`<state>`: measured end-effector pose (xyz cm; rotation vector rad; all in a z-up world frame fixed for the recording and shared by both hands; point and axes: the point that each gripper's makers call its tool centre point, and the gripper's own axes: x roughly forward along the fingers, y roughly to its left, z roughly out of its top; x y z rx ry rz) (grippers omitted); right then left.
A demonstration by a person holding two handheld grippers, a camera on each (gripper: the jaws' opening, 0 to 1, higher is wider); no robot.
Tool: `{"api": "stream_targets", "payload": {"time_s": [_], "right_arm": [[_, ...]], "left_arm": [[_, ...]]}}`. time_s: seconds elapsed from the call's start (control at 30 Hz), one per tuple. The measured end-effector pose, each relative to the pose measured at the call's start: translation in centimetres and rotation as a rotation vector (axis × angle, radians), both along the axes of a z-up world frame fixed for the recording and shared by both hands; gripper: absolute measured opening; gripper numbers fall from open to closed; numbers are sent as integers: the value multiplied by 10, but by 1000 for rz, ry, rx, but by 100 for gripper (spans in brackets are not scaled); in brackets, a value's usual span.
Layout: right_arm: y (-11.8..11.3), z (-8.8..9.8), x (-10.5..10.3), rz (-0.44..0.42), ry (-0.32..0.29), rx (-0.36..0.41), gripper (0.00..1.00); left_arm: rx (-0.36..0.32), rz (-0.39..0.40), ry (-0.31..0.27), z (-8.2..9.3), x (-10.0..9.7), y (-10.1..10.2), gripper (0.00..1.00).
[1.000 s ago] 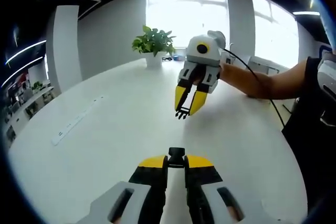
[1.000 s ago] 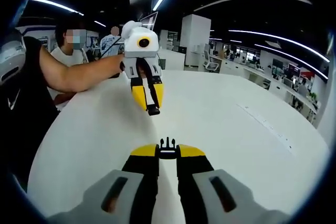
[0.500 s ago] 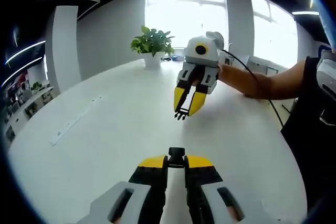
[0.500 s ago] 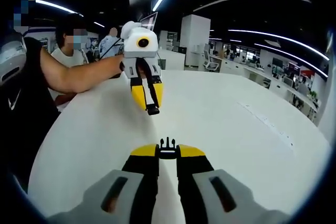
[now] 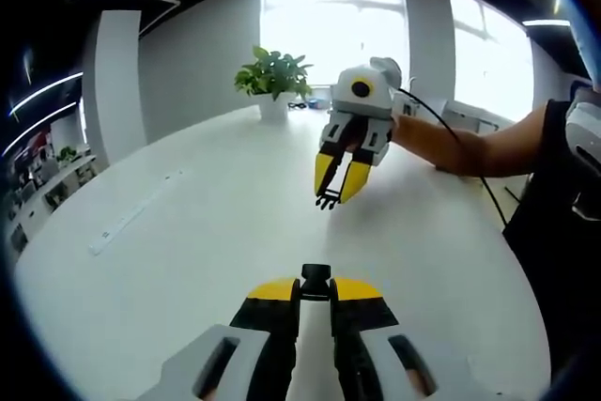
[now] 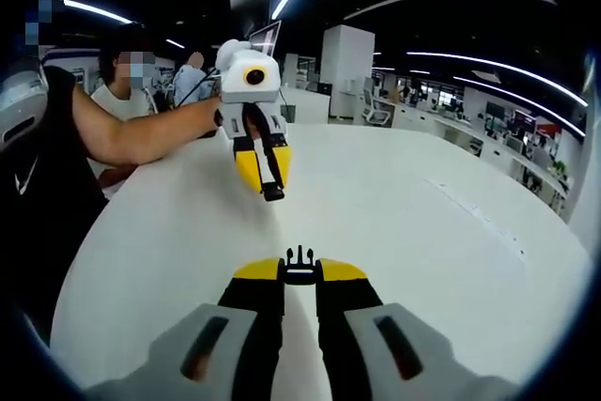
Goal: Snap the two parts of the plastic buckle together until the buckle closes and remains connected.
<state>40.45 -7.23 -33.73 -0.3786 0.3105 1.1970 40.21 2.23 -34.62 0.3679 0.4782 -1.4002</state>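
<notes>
Above white round surface (image 5: 188,232): left hand-held gripper (image 5: 315,286) clamps black socket buckle half (image 5: 315,276); right hand-held gripper (image 6: 300,268) clamps black pronged buckle half (image 6: 300,257), halves apart.

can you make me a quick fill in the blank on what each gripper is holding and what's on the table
1. The left gripper is shut on the black plastic socket half of the buckle, while the right gripper is shut on the black ____ half of the buckle.
2. The two buckle halves are ____ joined.
3. At the far end of the white table stands a green ____ in a white pot.
4. Both grippers' fingertips are coloured ____.

Missing words: pronged; not yet; plant; yellow
</notes>
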Motion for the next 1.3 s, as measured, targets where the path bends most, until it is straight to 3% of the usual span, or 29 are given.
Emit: {"api": "stream_targets", "payload": {"time_s": [1.3], "right_arm": [[0, -5, -14, 0, 8, -1, 11]], "left_arm": [[-3, -10, 23, -5, -12, 5, 11]]}}
